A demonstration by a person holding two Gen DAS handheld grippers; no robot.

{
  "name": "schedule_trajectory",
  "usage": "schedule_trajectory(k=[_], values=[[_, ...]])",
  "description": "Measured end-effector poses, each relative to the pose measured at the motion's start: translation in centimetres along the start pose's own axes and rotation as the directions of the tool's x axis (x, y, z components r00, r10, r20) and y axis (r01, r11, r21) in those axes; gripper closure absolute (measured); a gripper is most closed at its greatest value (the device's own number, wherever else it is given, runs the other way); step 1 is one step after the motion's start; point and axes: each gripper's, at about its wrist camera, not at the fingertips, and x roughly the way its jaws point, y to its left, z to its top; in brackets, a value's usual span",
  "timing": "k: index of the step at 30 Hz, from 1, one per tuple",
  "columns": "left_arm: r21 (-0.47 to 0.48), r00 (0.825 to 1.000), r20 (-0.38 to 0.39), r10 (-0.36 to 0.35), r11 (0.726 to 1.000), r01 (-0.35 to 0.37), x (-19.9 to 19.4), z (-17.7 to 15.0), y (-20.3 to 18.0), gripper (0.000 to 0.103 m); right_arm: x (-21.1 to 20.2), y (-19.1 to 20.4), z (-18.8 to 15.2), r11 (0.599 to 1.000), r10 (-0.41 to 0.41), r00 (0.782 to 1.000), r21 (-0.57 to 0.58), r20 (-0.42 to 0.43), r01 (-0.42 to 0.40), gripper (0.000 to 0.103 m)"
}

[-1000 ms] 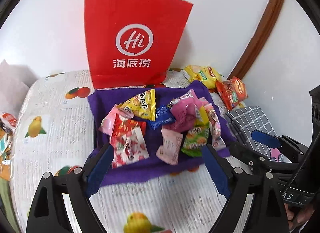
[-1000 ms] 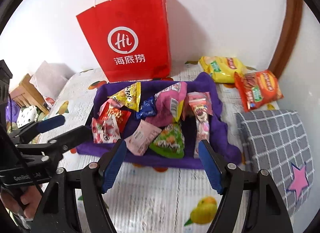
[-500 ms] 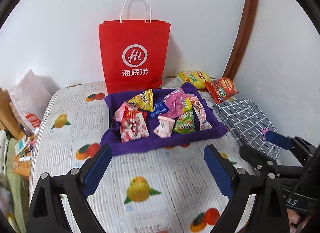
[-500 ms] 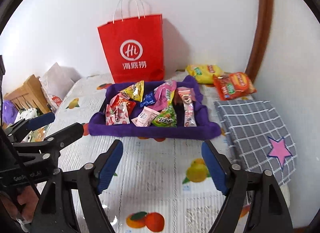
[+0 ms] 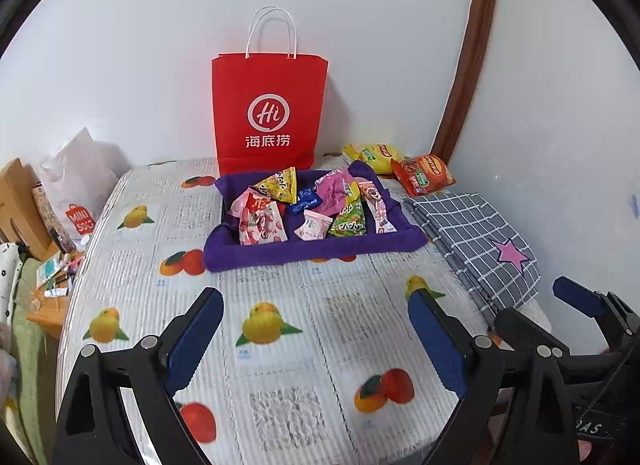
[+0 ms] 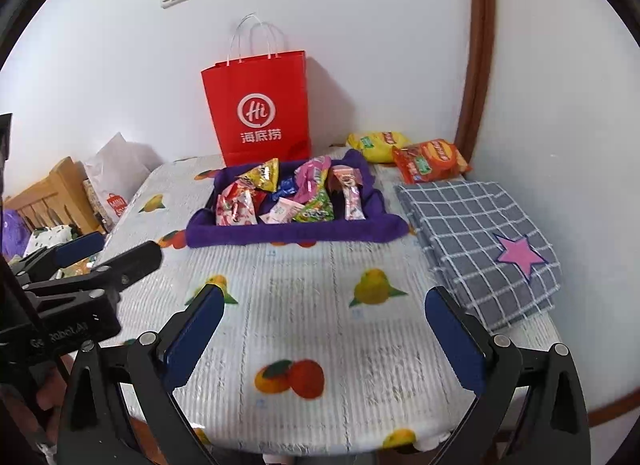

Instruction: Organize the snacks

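A purple cloth tray (image 5: 316, 249) (image 6: 296, 231) lies at the far middle of the table, filled with several small snack packets, among them a yellow triangular one (image 5: 280, 185) and a green one (image 5: 350, 219). Two larger bags, a yellow bag (image 5: 372, 153) and an orange bag (image 5: 424, 175), lie behind the tray on the right. My left gripper (image 5: 316, 329) hangs open over the near table, nothing between its blue pads. My right gripper (image 6: 324, 329) is also empty, its jaws still opening. Both are well short of the tray.
A red paper bag (image 5: 268, 113) stands against the wall behind the tray. A folded grey checked cloth with a pink star (image 6: 484, 241) lies on the right. A white shopping bag (image 5: 78, 189) and clutter sit off the table's left edge. A fruit-print cloth (image 5: 280, 305) covers the table.
Both grippers have pulled back from the tray toward the near table edge and risen slightly. The right gripper's jaws have spread wider. The snacks stay in the tray.
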Motion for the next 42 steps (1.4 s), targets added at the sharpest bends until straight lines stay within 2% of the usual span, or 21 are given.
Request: schedule_trajectory(k=[5,11,25,42], values=[[-0.010,1.000,0.018,0.015,1.000,-0.015,-2.1,-1.5,0.2,0.009,-2.2,-0.3,-1.3,1.000,0.006,0.999,0.017,0.031,-0.007,0.003],[0.013,0.996,0.047,0.075,0.997,-0.076,-3.4,-3.0,0.0,0.009,-4.1,-0.1,-2.1,1.000,0.001,0.998,0.006,0.058,-0.001,0.003],[-0.001,0.999,0.040,0.026,1.000,-0.026,-3.8,-3.7,-0.2,0.009,-5.1,-0.5,-2.6,1.000,0.017,0.997,0.020,0.073,-0.019,0.003],[0.020,0.999,0.047,0.016,1.000,-0.017,-4.1,-3.5,-1.6,0.009,-5.3,-1.4,-2.7,0.999,0.011,0.997,0.041,0.079,-0.014,0.003]])
